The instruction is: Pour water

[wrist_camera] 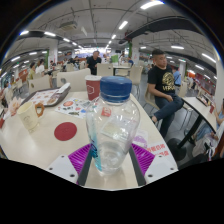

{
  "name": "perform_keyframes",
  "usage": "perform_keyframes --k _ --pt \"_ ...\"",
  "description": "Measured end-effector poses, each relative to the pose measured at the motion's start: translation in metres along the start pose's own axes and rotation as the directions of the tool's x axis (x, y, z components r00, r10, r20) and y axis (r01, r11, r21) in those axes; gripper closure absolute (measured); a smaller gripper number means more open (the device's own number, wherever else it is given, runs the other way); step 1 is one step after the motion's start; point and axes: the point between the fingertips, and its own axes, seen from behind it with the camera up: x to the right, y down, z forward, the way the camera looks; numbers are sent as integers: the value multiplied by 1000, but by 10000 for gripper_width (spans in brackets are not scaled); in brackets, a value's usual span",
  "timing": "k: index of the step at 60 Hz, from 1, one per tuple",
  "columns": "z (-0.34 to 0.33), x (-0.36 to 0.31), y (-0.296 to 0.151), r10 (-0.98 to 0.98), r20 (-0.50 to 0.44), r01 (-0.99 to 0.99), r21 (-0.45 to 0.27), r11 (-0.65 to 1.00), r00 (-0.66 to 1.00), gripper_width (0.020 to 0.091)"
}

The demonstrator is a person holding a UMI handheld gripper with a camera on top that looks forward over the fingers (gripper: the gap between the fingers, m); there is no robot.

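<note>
Tongs grip bottle (blue cap); red cup beyond.

No readable text

We can read nothing: the water bottle carries no label, and the table's papers are illegible.

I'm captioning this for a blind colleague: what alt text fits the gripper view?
A clear plastic water bottle with a blue cap stands upright between the fingers of the tongs, their purple pads at its base. Beyond it, on the round white table, stand a red cup and a red coaster; a person sits behind.
</note>
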Motion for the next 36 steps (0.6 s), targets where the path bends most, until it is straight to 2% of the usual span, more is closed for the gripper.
perform_keyframes --k 4,6,12,20,30,36 --pt "8 -6 -4 20 26 -20 17 1000 999 518" --pt "11 -6 -7 28 22 -28 27 999 999 523" --pt "14 -6 -9 43 17 -44 48 998 999 599" --pt "14 -7 -11 33 0 -33 39 999 999 677" --pt "14 -4 -19 -59 -79 61 18 998 995 678" --pt "5 -3 -49 -160 -157 166 26 986 975 676"
